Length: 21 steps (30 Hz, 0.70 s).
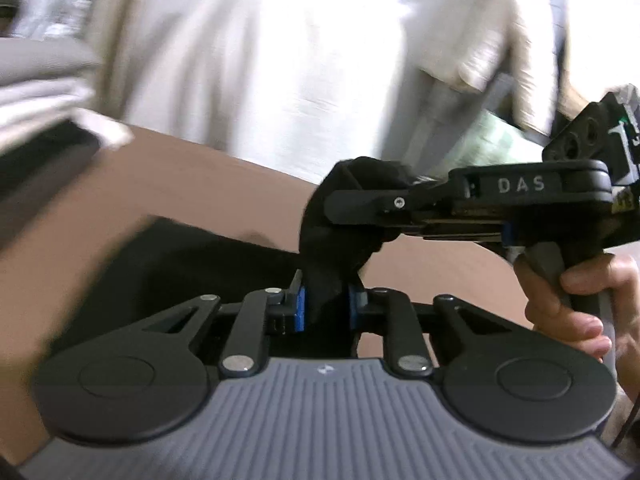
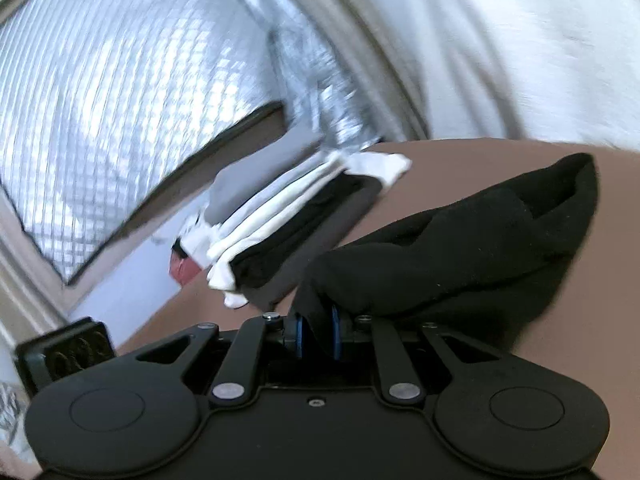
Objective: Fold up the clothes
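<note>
A black garment [image 1: 180, 260] lies partly on the brown table [image 1: 240, 184], with one end lifted. In the left wrist view my left gripper [image 1: 326, 300] is shut on a bunched fold of it between the blue pads [image 1: 300, 308]. My right gripper [image 1: 344, 216] reaches in from the right, held by a hand [image 1: 568, 300], and is shut on the same fold just above. In the right wrist view the right gripper [image 2: 317, 332] pinches the black garment [image 2: 460, 248], which trails off to the right over the table [image 2: 440, 160].
A stack of folded white, grey and black clothes [image 2: 280, 208] sits on the table's far left side, also seen as the stack [image 1: 40, 100]. A window with a silver gridded cover [image 2: 120, 100] and pale cloth [image 1: 260, 60] stand behind. The frames are motion-blurred.
</note>
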Motion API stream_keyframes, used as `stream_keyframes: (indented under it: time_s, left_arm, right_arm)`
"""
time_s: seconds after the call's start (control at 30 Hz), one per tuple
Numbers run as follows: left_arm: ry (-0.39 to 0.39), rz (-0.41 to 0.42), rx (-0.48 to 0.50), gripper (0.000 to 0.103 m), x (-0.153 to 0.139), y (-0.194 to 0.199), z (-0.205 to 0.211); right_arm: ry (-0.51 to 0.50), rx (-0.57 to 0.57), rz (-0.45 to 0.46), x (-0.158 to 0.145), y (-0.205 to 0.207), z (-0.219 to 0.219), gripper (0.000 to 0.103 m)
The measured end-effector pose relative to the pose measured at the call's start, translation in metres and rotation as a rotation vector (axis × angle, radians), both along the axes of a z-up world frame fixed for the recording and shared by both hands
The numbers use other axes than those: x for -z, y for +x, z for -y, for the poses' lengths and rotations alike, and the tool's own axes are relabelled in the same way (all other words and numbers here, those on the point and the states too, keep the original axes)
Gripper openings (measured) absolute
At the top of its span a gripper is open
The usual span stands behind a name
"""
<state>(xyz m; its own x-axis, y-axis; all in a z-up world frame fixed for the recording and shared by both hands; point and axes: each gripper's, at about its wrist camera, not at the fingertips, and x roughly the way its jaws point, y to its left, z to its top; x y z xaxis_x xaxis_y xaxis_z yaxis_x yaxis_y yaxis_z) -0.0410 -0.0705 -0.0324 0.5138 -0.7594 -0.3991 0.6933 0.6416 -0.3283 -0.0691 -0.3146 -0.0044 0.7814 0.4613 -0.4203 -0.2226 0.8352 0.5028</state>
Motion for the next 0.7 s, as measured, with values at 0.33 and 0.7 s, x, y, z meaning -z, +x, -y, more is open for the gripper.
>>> stream_keyframes:
  time_s: [0.33, 0.7]
  left_arm:
    - [-0.061, -0.513, -0.203, 0.024, 0.068, 0.087, -0.059]
    - [0.038, -0.342, -0.291, 0.047, 0.054, 0.078, -0.06]
  right_arm:
    - [0.034, 0.09, -0.114, 0.057, 0.092, -0.07, 0.028]
    - [-0.019, 0.426, -0.12, 0.085, -0.018, 0.039, 0.053]
